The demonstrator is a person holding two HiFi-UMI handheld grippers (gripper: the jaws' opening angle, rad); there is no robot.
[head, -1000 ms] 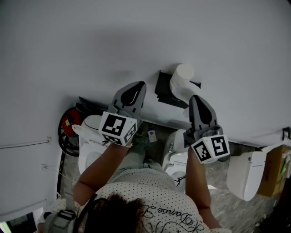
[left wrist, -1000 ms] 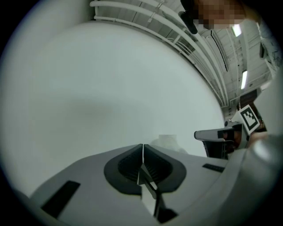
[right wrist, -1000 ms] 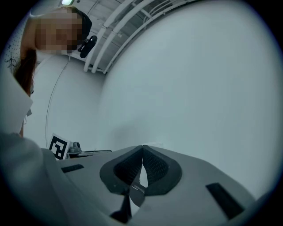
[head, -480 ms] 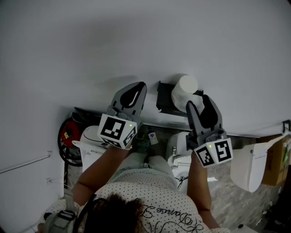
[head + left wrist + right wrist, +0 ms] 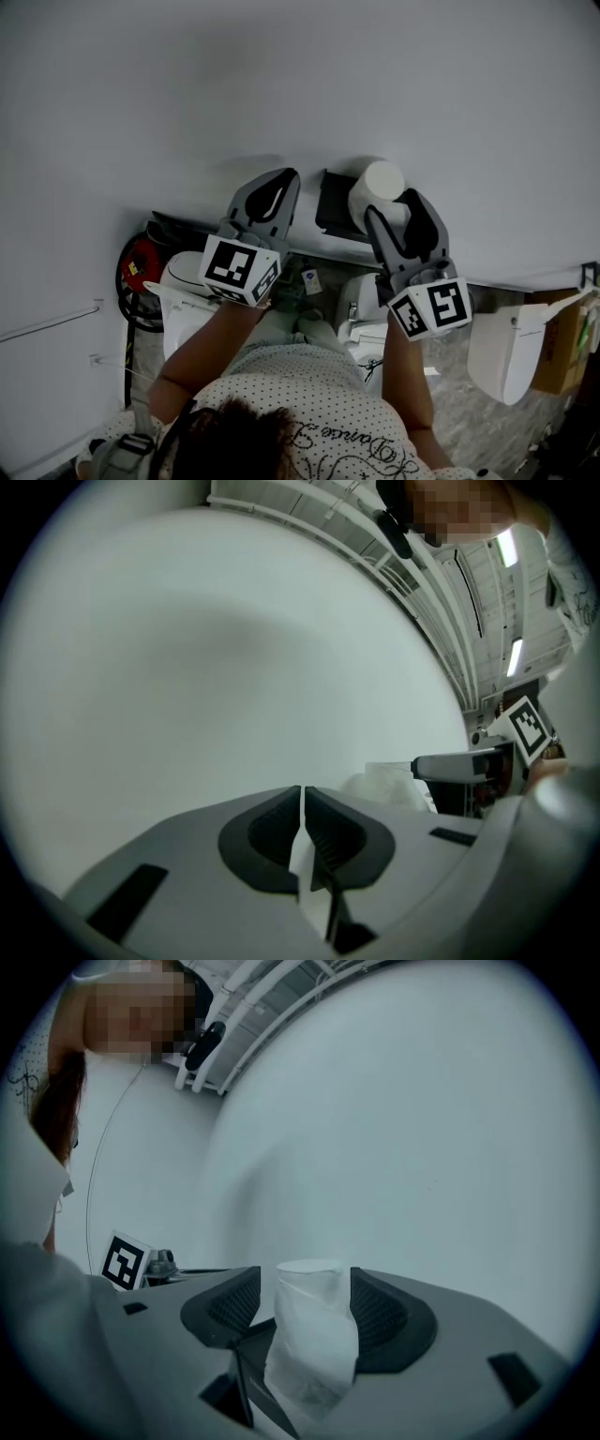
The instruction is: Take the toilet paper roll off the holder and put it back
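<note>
Two jaws of right gripper (image 5: 394, 211) clamp toilet paper roll (image 5: 314, 1335) across its curved sides. Roll sits at right end of black holder (image 5: 333, 202); can't tell whether it is still threaded on. Left gripper (image 5: 272, 192) pinched together, nothing in it, just left of holder. Roll likely light, soft, crushable: hold mid-body, gentle squeeze, avoid loose sheet.

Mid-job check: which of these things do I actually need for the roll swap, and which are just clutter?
For the job:
- toilet paper roll
- black holder
- right gripper, closed on the roll

Lying about:
- left gripper, shut, empty
- white toilets
- red object
- cardboard box
</note>
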